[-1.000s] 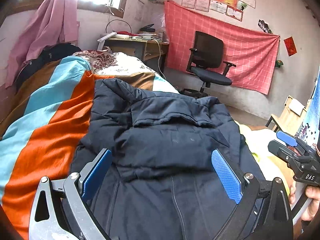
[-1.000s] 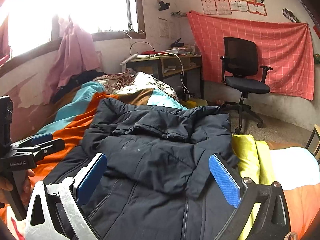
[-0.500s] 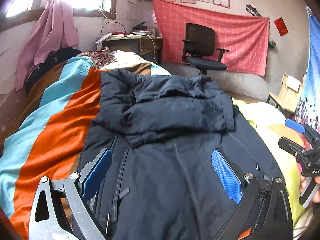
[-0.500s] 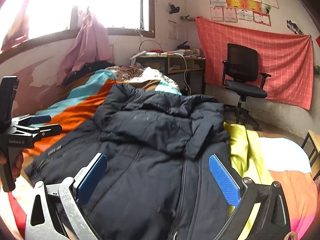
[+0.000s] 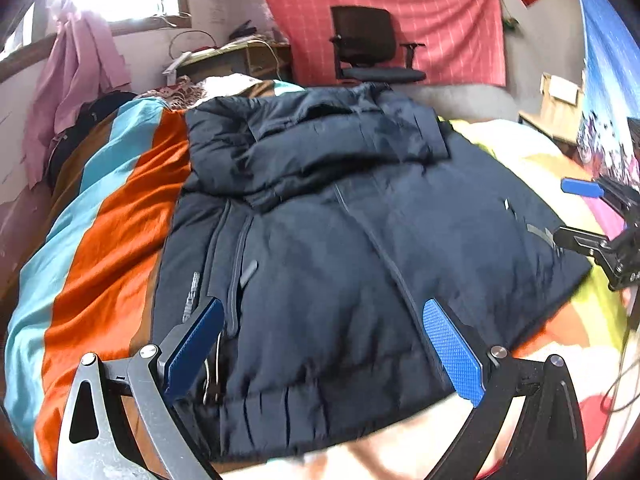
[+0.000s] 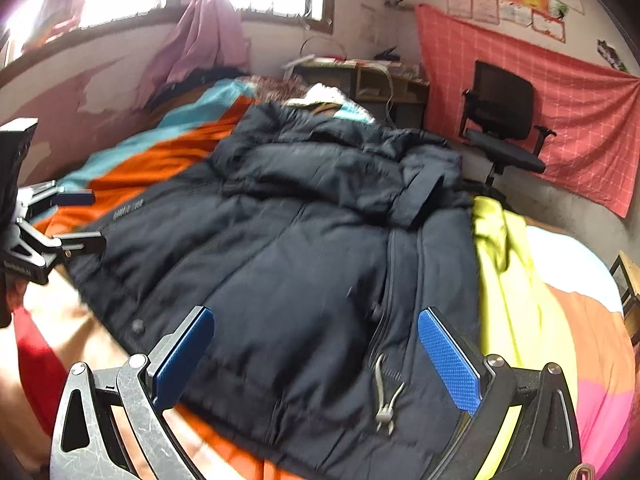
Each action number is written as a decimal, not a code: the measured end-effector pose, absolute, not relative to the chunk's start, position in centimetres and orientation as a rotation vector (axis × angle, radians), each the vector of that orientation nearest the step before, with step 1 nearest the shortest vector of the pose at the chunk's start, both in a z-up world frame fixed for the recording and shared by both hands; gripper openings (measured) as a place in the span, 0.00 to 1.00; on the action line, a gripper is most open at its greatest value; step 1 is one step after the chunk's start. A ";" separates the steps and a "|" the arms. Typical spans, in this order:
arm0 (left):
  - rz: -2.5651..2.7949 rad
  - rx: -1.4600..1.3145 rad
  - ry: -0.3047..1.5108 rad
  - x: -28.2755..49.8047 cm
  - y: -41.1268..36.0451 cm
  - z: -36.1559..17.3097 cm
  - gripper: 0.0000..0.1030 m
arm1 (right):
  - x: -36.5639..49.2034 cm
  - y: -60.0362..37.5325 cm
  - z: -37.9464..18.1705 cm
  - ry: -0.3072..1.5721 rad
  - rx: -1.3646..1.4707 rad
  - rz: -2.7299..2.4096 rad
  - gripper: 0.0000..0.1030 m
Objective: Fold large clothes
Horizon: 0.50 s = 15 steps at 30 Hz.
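Note:
A dark navy padded jacket (image 5: 360, 240) lies spread on the bed, its hood and upper part bunched at the far end. My left gripper (image 5: 324, 344) hovers open above the jacket's near hem, nothing between its blue pads. The right gripper (image 5: 584, 212) shows at the right edge of the left wrist view, open beside the jacket's right side. In the right wrist view the jacket (image 6: 304, 264) fills the middle, and my right gripper (image 6: 316, 352) stands open over the hem near a grey drawstring toggle (image 6: 384, 396). The left gripper (image 6: 68, 216) appears open at the far left.
A striped orange, turquoise and brown bedspread (image 5: 104, 240) covers the bed. A yellow-green garment (image 6: 508, 280) lies right of the jacket. Beyond the bed stand a black office chair (image 5: 372, 44), a cluttered desk (image 6: 372, 76) and a wall with red cloth (image 5: 400, 20).
Both grippers have pulled back toward the near end of the bed and tilted down; the jacket's hem and lower half have come into view. Both stay open.

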State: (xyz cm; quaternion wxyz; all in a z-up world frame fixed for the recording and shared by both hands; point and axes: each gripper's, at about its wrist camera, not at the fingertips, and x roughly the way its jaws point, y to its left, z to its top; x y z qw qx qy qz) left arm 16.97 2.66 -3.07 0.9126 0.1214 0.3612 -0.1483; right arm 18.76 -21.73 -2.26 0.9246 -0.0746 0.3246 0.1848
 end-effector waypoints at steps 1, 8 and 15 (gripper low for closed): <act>-0.311 0.261 0.753 16.6 2.9 -3.4 0.95 | 18.6 -21.6 -2.7 0.677 -0.159 0.385 1.00; -0.308 0.371 0.807 13.8 3.9 -6.1 0.95 | 17.6 -19.2 -6.0 0.817 -0.259 0.489 1.00; -0.276 0.509 0.834 12.8 3.7 -9.3 0.95 | 16.6 -17.6 -7.8 0.885 -0.347 0.513 1.00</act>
